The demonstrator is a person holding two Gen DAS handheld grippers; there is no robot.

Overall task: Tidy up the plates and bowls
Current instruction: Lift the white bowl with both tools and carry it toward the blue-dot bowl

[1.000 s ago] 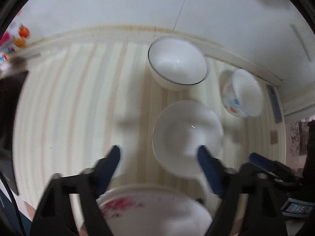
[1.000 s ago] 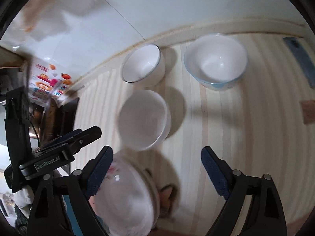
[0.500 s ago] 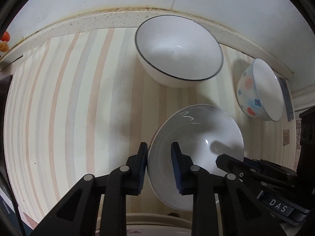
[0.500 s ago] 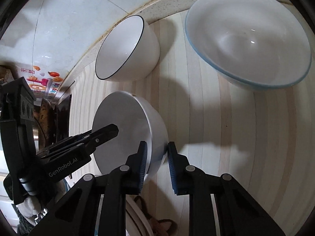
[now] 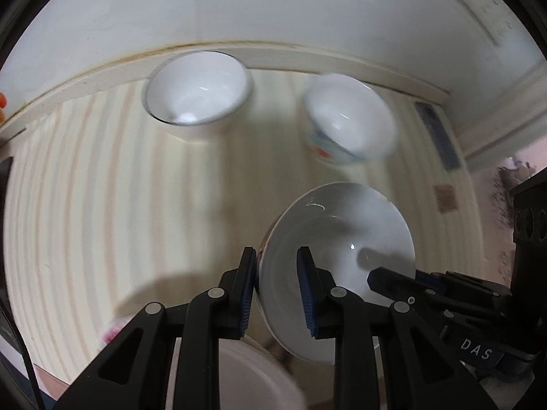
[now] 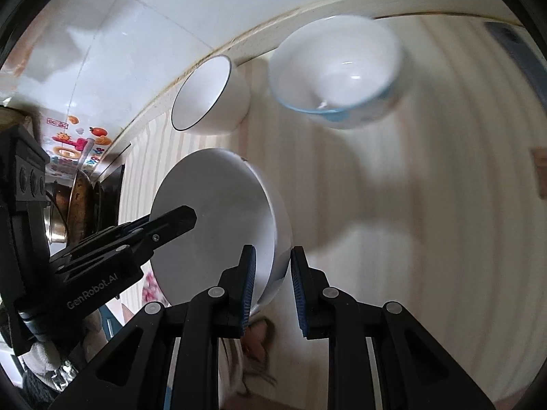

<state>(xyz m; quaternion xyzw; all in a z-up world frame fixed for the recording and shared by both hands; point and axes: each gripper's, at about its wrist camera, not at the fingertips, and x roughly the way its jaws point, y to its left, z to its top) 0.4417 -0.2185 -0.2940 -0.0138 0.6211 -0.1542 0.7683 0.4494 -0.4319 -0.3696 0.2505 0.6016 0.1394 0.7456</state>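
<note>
A plain white bowl (image 5: pixel 345 249) is held off the striped counter by both grippers. My left gripper (image 5: pixel 276 285) is shut on its left rim. My right gripper (image 6: pixel 271 288) is shut on the opposite rim of the same bowl (image 6: pixel 212 218). A white bowl with a dark rim (image 5: pixel 196 89) stands at the back by the wall; it also shows in the right wrist view (image 6: pixel 208 95). A patterned bowl with a blue rim (image 5: pixel 348 123) stands to its right, seen too in the right wrist view (image 6: pixel 336 71). A floral plate (image 5: pixel 249 376) lies below the held bowl.
The striped counter (image 5: pixel 102 205) ends at a white tiled wall (image 5: pixel 273 7). A dark stove edge and a pan (image 6: pixel 82 205) sit at the counter's left. A colourful sticker (image 6: pixel 71 147) is on the wall. A small brown patch (image 5: pixel 444 198) marks the counter at right.
Both grippers have lifted the plain white bowl off the counter and pulled it back toward the cameras. The two back bowls now look smaller and farther away.
</note>
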